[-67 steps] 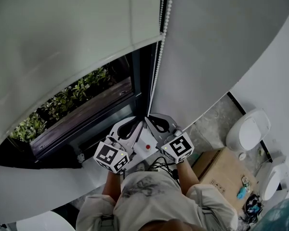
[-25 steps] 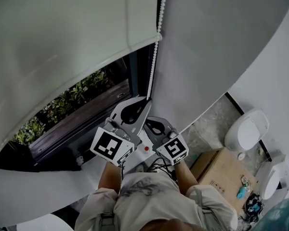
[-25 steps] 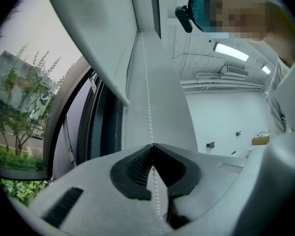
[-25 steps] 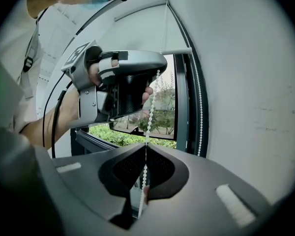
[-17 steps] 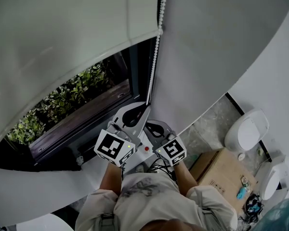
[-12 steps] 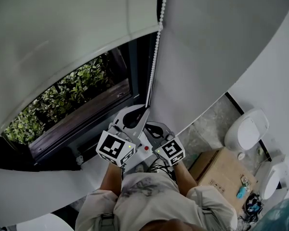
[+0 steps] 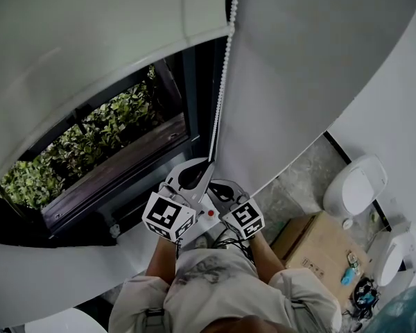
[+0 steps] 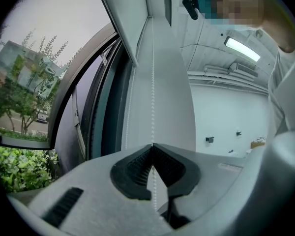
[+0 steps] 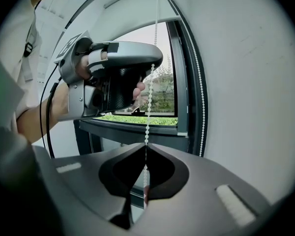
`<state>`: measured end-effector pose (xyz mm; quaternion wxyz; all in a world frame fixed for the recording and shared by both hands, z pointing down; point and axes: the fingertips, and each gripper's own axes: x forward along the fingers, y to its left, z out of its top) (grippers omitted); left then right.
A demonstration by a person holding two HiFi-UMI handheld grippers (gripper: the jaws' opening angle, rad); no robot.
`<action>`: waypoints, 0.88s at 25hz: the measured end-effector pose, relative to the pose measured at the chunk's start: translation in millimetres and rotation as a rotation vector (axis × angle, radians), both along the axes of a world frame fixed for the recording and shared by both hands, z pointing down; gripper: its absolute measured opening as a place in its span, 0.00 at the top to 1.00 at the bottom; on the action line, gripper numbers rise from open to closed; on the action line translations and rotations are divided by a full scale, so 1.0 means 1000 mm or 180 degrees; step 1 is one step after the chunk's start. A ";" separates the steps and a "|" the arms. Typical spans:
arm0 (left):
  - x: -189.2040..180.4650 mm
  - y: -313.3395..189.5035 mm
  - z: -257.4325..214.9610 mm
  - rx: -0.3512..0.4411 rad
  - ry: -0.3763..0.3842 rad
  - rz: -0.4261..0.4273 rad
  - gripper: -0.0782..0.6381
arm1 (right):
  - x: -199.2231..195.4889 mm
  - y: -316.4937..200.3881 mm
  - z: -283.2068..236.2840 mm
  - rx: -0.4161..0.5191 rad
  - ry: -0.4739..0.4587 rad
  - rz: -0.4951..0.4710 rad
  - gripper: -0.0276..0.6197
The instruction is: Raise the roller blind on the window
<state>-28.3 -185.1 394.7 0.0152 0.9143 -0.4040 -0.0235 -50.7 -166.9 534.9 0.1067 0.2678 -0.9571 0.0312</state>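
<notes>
Pinching the chain (image 8: 153, 82) beside the window (image 7: 118, 134), left gripper (image 8: 152, 146) is closed on it higher up, right gripper (image 9: 146, 146) closed on it lower. Blind (image 7: 90, 40) hangs over the window's upper part. Best pull straight down along the chain, alternating grips.

Roller blind (image 7: 90, 47): pale grey-white fabric, partly raised. Its bottom edge slants across the upper part of the window (image 7: 135, 148), with dark frame and green shrubs showing below it. Bead chain (image 7: 222, 96): small white round beads, hanging straight and near-vertical off the blind's right edge, with a second strand running close along the dark frame by the wall. The near strand is pinched in two places, in my left gripper (image 7: 208, 164) above and my right gripper (image 7: 213, 184) just below it, both pairs of jaws closed on the beads.
</notes>
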 end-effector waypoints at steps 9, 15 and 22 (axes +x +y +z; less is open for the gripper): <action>0.000 0.002 0.029 -0.0196 0.0022 -0.0053 0.87 | 0.002 0.004 0.029 -0.0181 0.0101 -0.0021 0.94; 0.000 0.005 0.043 -0.0285 0.0074 -0.0058 0.87 | 0.003 0.006 0.043 -0.0267 0.0148 -0.0019 0.94; 0.002 0.007 0.043 -0.0267 0.0055 -0.0047 0.87 | 0.003 0.007 0.044 -0.0209 0.0197 -0.0003 0.94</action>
